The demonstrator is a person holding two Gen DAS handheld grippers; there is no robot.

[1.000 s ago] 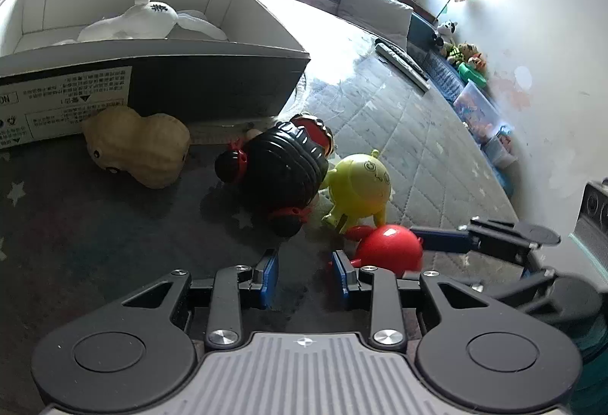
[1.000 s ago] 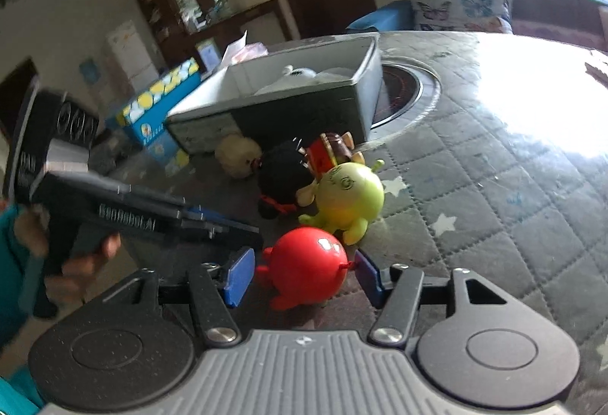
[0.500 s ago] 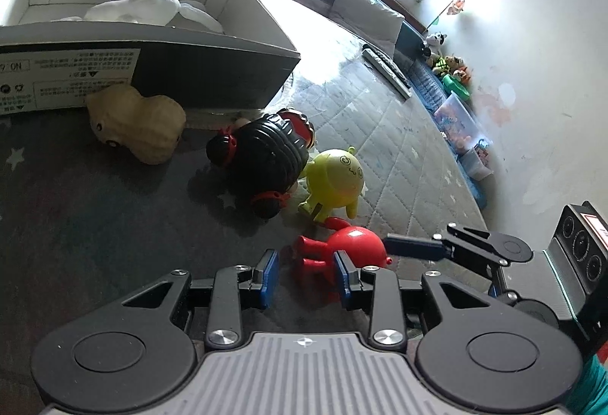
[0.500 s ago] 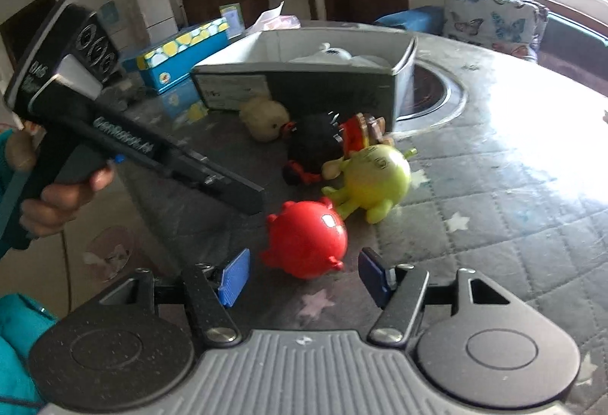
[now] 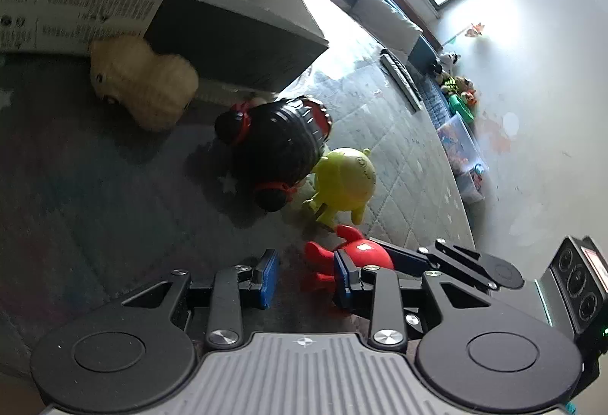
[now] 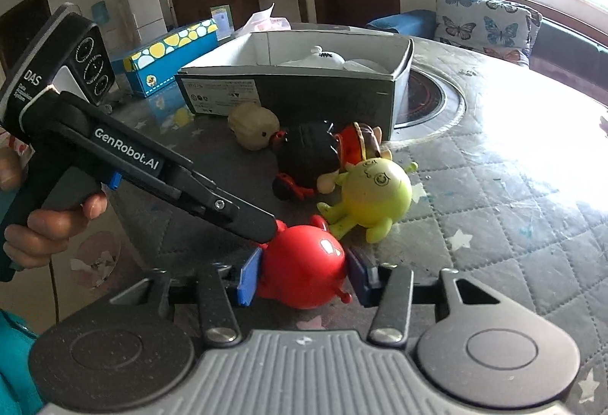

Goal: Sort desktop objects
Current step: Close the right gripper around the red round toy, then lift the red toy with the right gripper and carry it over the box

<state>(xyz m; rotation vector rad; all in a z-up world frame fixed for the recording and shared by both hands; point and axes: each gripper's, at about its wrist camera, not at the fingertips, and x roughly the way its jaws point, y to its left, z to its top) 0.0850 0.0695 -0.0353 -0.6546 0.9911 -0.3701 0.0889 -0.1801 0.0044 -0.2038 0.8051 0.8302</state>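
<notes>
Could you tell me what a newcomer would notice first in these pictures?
Probably the glossy red round toy, closest to the camera, with the right gripper closing its blue fingers on its sides. Just behind it lies a yellow-green toy beside a black one, and further back a grey box holding something white.

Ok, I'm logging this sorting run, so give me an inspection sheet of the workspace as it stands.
Surface: quilted star-print cover on a round table.
Job's things: red toy, yellow-green toy, black toy and beige toy on the cover; white toy in the open box.
Clutter: remote on the cover.
Grippers: right gripper closing, its pads against the red toy; left gripper open, nothing between.
Cables: nothing seen.
Surroundings: butterfly cushion, fridge.
</notes>
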